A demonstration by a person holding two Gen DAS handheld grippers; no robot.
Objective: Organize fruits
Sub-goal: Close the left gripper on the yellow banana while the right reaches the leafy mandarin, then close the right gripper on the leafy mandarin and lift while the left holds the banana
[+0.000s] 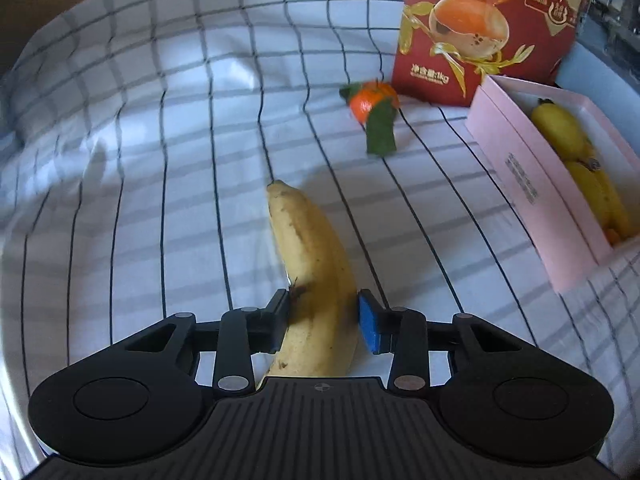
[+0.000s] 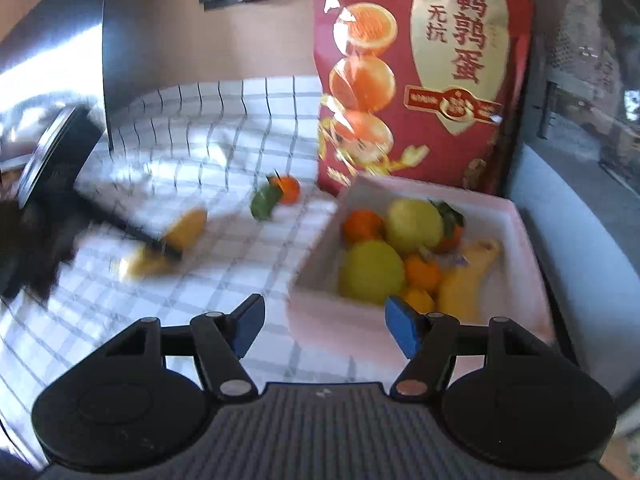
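Left wrist — left tongs (image 1: 323,322) clamping banana (image 1: 310,264)

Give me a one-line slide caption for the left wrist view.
Left gripper clamps a banana on the checked cloth, tangerine and pink box beyond.

Checked cloth (image 1: 160,160) (matt), glossy bag (image 2: 420,80).
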